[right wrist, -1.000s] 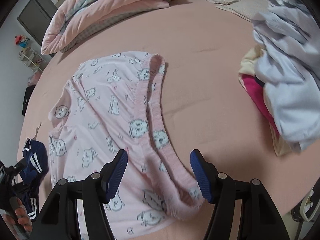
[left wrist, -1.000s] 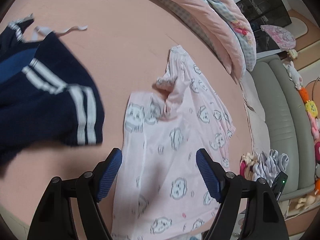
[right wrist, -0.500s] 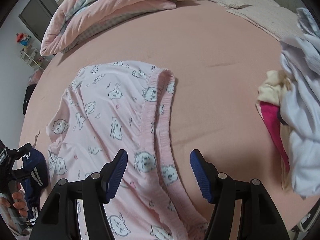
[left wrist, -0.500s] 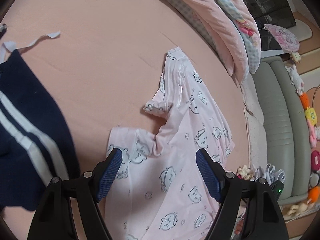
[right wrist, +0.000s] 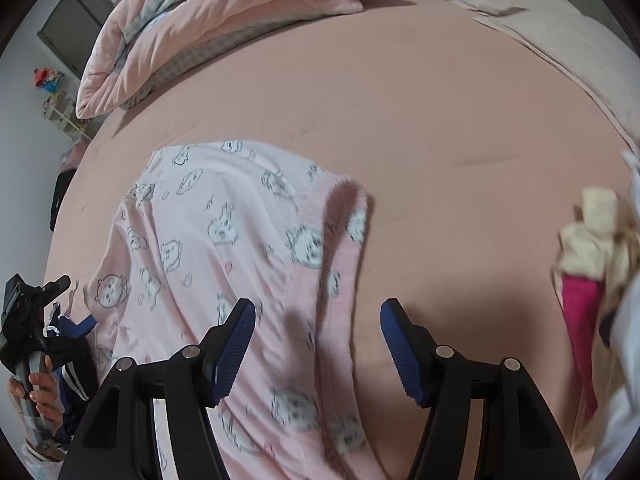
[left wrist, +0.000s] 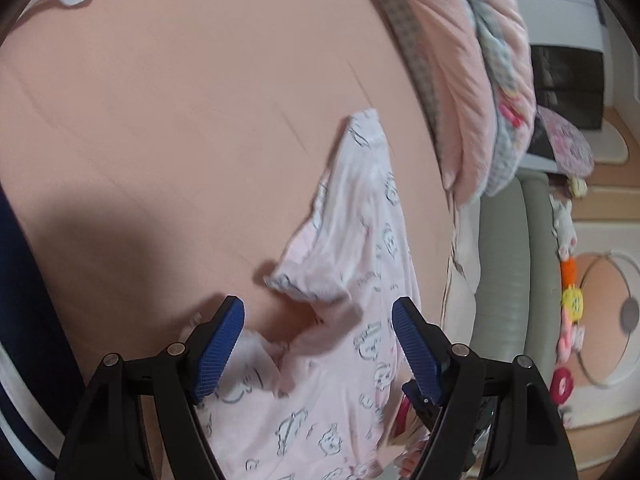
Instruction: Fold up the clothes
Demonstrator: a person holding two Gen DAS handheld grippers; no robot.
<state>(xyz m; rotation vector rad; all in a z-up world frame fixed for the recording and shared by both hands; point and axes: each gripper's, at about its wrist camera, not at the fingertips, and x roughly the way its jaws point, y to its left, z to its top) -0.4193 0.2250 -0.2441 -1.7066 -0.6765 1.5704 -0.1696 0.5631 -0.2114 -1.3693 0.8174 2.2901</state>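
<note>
Pale pink shorts with a cartoon print lie spread on the peach bed sheet; their ribbed waistband faces the right wrist view. My right gripper hovers open over the waistband, nothing pinched. In the left wrist view the same shorts show a rumpled leg hem with one corner folded over. My left gripper hangs open just above that hem, blue pads apart. In the right wrist view the left gripper and the hand holding it appear at the far left edge.
A navy garment with white stripes lies at the left. A bunched pink quilt sits at the bed's far side. A pile of white, cream and magenta clothes lies at the right. A grey padded bumper and toys border the bed.
Both grippers slid forward across the bed. The navy garment passed out toward the left edge of the left view, and the clothes pile shifted to the right edge of the right view.
</note>
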